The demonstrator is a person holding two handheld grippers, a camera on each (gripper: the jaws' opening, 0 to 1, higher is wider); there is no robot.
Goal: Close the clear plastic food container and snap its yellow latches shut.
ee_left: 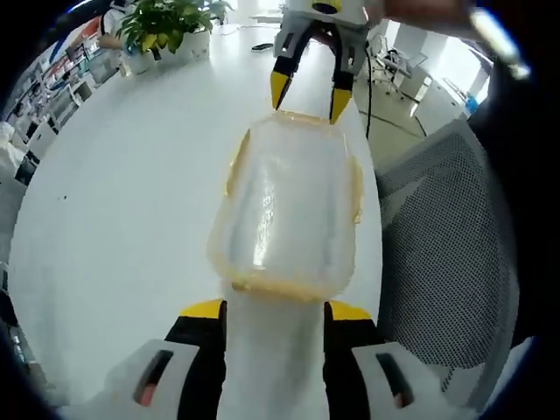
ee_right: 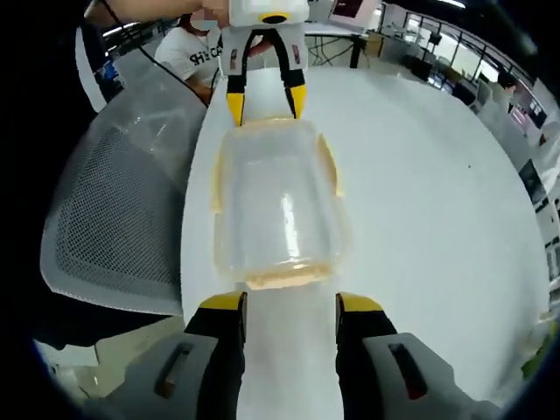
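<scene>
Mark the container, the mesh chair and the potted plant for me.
clear plastic food container [ee_left: 289, 206]: left gripper view, middle of its clear lid.
mesh chair [ee_right: 118, 219]: right gripper view, centre of the mesh back.
potted plant [ee_left: 166, 22]: left gripper view, its green leaves.

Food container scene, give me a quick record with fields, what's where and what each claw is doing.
container: clear plastic food container on white table, lid on
latches: yellow latches along its sides
left claw: left claw open, at container's near end
right claw: right claw open, at the opposite end
beside table: grey mesh chair
background: potted plant
</scene>
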